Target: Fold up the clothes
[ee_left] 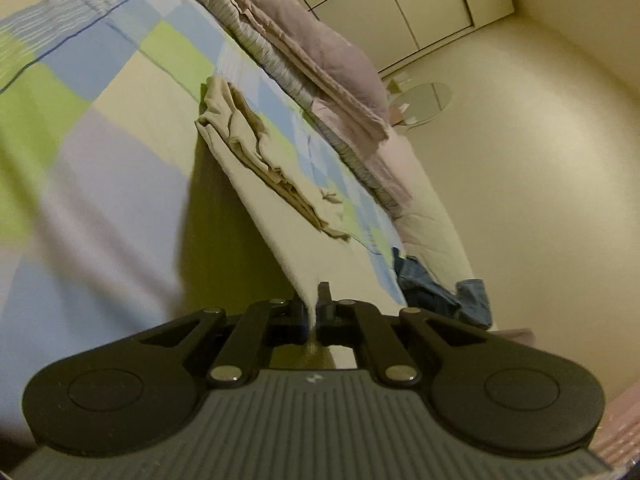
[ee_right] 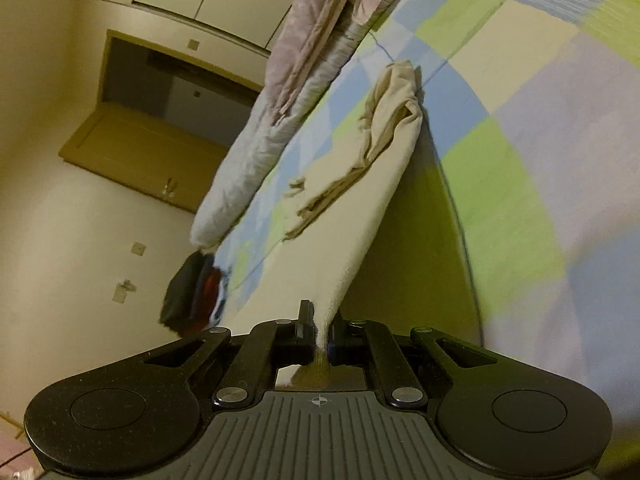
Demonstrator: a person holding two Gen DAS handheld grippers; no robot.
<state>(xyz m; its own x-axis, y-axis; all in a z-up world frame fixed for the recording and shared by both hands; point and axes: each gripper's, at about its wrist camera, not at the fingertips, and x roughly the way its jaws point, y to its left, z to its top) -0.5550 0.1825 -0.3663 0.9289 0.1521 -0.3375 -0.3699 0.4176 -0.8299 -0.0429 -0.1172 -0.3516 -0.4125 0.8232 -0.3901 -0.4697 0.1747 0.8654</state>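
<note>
Lifting the cloth for a fold

I clamp both grippers, left and right, on the cloth, raising its near edge off the bed to fold it over.

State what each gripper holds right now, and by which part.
Both hold the same cream-beige cloth garment: the left gripper and the right gripper are each shut on its near edge, lifting it off the patchwork bedspread.
</note>
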